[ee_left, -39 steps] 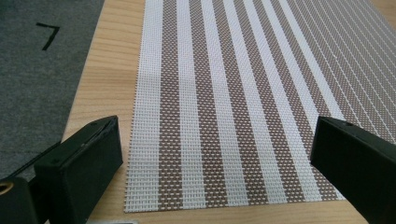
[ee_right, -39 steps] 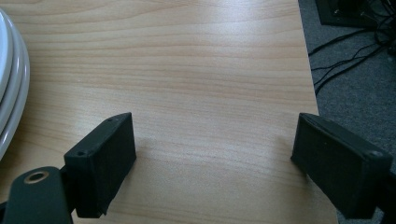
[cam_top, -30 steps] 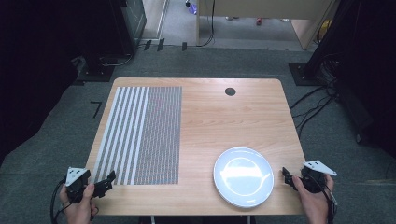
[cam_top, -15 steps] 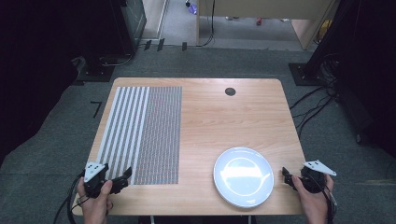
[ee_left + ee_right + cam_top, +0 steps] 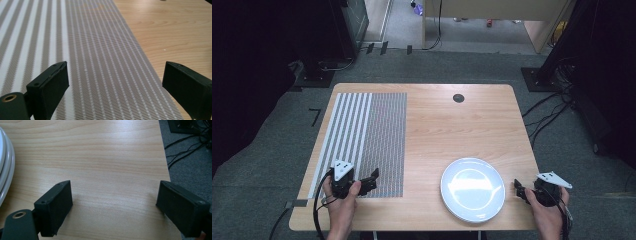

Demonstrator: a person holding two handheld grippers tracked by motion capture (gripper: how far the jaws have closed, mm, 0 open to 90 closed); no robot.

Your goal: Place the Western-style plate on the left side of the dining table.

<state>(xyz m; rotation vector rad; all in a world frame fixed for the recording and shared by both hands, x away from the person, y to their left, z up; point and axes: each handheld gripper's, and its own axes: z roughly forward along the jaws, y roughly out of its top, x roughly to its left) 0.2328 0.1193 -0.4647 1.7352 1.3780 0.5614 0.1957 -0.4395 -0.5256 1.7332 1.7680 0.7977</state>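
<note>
Nearest the person's edge of the wooden table (image 5: pixel 447 125), the left gripper (image 5: pixel 371 180) hangs over the near right corner of the striped placemat (image 5: pixel 367 135), its jaws spread wide with nothing between them; in the left gripper view the woven mat fills the gap between the two black jaws, and the mat's right border runs up toward the bare wood. The left hand (image 5: pixel 341 200) wraps the gripper's body from below. To the right of the placemat, well apart from it, a white plate (image 5: pixel 472 189) lies flat near the table's front edge. Just beyond the plate's right rim, the right gripper (image 5: pixel 518 189) sits at the table's near right corner, held by the right hand (image 5: pixel 546 210); its jaws are also wide apart and grip nothing, with bare wood between them and the plate's rim at the left edge of the right gripper view. Far from the placemat's near end, a small dark round hole (image 5: pixel 458 98) marks the table's far side.
</note>
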